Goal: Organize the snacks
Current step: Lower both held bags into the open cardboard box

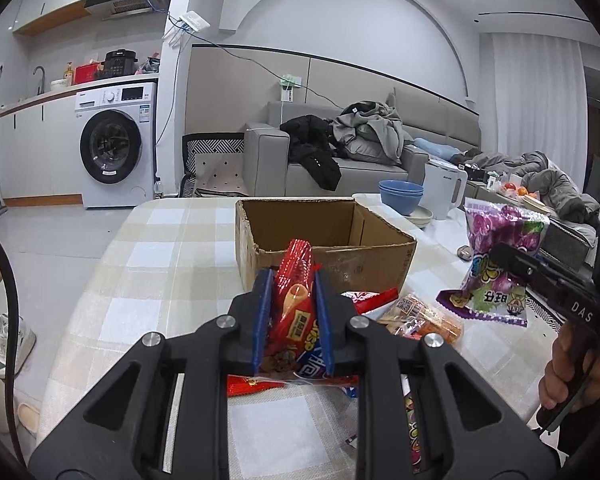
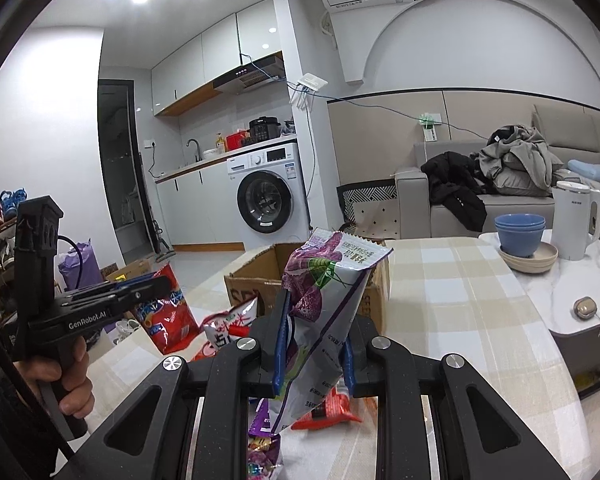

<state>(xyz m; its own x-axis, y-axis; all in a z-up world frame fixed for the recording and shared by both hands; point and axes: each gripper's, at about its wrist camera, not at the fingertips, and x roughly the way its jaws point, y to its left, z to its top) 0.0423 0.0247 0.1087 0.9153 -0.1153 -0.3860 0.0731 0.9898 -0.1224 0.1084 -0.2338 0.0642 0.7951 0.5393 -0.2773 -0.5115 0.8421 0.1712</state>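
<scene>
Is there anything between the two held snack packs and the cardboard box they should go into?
Nothing visible blocks either. The left gripper is shut on the red snack pack, directly before the open-topped cardboard box. The right gripper is shut on the purple snack bag, with only open air to the box. Loose packets lie lower on the table.

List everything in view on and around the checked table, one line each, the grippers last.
Brown cardboard box: one, open-topped, on the checked tablecloth.
Loose snack packets: several, red, orange and purple, on the cloth beside the box.
Blue bowls: two stacked, on beige plates.
White kettle: one, beside the bowls.
White washing machine: one, behind the table.
Grey sofa: one, piled with clothes.
Left gripper: shut on a red snack packet.
Right gripper: shut on a purple snack bag.
</scene>
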